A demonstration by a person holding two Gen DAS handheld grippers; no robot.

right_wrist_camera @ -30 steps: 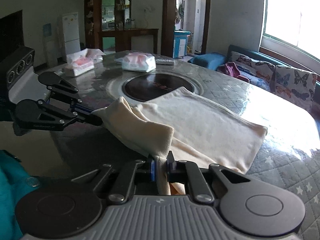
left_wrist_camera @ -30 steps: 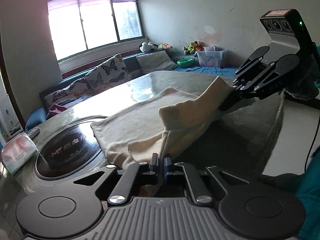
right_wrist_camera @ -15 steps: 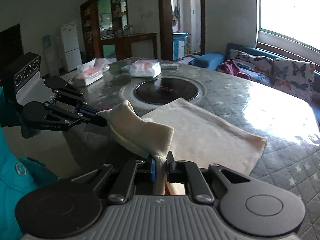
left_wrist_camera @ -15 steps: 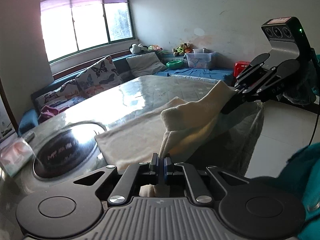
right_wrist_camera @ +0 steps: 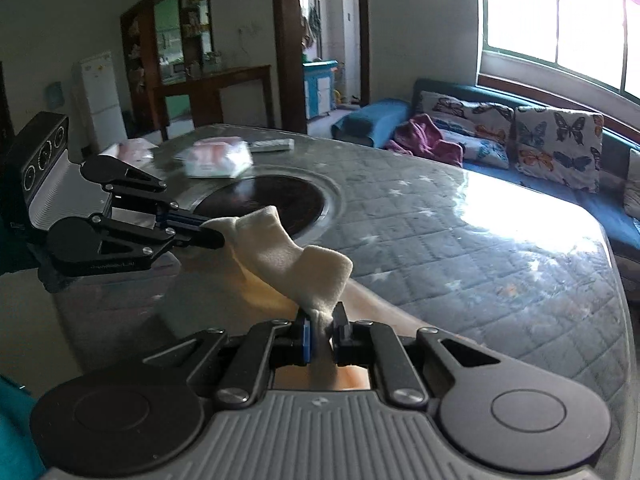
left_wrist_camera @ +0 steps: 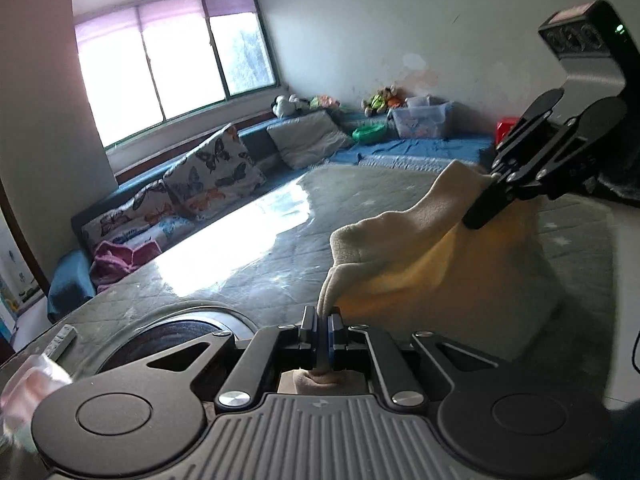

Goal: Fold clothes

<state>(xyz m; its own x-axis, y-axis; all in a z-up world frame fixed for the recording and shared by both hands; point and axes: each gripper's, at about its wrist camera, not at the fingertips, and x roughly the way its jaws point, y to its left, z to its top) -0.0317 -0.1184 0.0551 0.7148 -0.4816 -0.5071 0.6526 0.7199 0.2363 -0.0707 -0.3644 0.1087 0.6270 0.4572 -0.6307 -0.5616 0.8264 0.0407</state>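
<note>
A cream cloth (left_wrist_camera: 404, 248) hangs lifted between both grippers above the grey quilted table (left_wrist_camera: 280, 248). My left gripper (left_wrist_camera: 323, 326) is shut on one edge of it. My right gripper (right_wrist_camera: 320, 330) is shut on the other edge; it also shows in the left wrist view (left_wrist_camera: 486, 200) at upper right. In the right wrist view the cloth (right_wrist_camera: 296, 264) sags between my right gripper and the left gripper (right_wrist_camera: 212, 234) at mid left. The cloth's lower part drapes down behind the grippers, partly hidden.
A round dark inset (right_wrist_camera: 264, 204) lies in the table. Tissue packs (right_wrist_camera: 218, 162) and a remote (right_wrist_camera: 272, 145) lie at its far side. A sofa with butterfly cushions (right_wrist_camera: 556, 144) runs under the window. The table edge (right_wrist_camera: 616, 264) is at right.
Both grippers have risen and lifted the cloth off the table. It lay mostly spread on the surface before; now it hangs bunched between them, and the views tilt upward.
</note>
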